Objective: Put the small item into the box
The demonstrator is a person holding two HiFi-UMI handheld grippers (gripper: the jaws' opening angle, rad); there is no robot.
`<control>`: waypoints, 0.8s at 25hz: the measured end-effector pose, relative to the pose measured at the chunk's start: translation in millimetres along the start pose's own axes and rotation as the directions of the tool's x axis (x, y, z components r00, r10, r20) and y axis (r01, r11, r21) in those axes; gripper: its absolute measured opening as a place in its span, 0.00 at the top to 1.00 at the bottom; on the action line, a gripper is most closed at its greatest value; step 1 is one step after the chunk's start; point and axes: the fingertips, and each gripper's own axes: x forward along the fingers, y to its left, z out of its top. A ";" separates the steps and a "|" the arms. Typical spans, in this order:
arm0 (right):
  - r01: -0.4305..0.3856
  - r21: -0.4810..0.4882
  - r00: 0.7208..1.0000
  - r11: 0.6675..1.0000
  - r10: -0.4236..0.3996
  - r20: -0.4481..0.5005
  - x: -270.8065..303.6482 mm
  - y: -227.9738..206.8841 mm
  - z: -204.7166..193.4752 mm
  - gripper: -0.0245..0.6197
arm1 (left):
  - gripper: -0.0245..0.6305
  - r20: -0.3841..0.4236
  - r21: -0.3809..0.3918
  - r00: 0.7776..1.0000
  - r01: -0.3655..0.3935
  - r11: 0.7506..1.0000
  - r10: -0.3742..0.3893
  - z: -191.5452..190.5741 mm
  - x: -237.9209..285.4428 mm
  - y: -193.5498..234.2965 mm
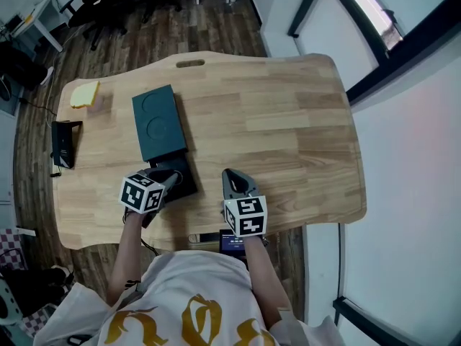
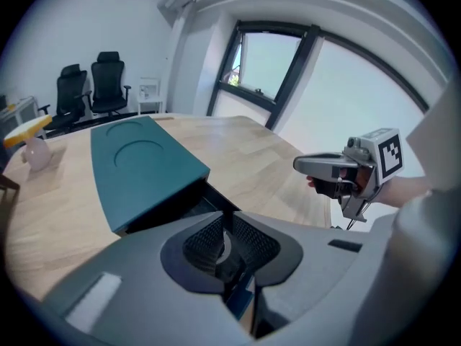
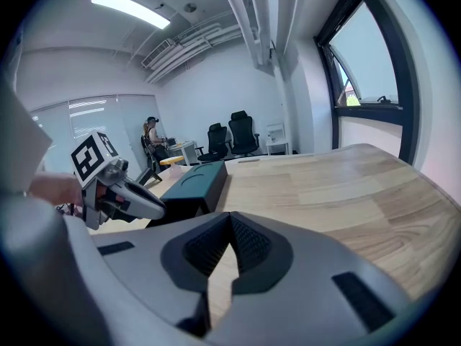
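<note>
A person in a white shirt with gold print (image 1: 189, 305) stands at the near edge of a pale wooden table (image 1: 288, 121) in an office, a two-jaw gripper in each hand. A dark teal box (image 1: 157, 121) lies lengthwise on the left half of the table, two circles pressed into its top. Its dark inner tray (image 1: 186, 184) is pulled out at the end nearest the person.

The left gripper (image 1: 175, 176) reaches in from the left with its jaw tips over that open tray. Its jaws are drawn in tight on the small item (image 2: 225, 245), a thin pale piece with a rounded edge pinched between the ribbed pads. The item is not in the box; what it is cannot be made out.

The right gripper (image 1: 230, 176) hovers just to the right of the tray, above bare wood. Its jaws are closed tip to tip with nothing between them.

Well apart from the box, a black object (image 1: 65, 144) stands at the table's left edge. A smaller yellow object (image 1: 85, 94) sits near the far left corner.
</note>
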 end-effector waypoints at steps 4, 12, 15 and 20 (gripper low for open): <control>0.002 -0.025 0.999 1.000 -0.001 0.038 -21.7 11.7 9.7 0.95 | 0.96 0.108 0.002 0.992 -0.060 0.998 0.059 6.5 -29.2 -4.8; 0.002 -0.096 0.984 0.995 0.015 0.177 -80.0 46.2 39.0 0.95 | 0.96 0.369 0.006 0.919 -0.155 0.988 0.142 16.4 -99.3 -36.6; -0.007 -0.112 0.970 0.994 0.034 0.240 -102.4 61.6 55.3 0.95 | 0.96 0.463 -0.029 0.879 -0.112 0.993 0.113 19.2 -122.3 -54.7; -0.032 -0.159 0.955 0.987 0.077 0.286 -125.8 86.7 66.7 0.95 | 0.96 0.681 -0.128 0.717 -0.080 0.989 0.146 25.2 -174.1 -73.8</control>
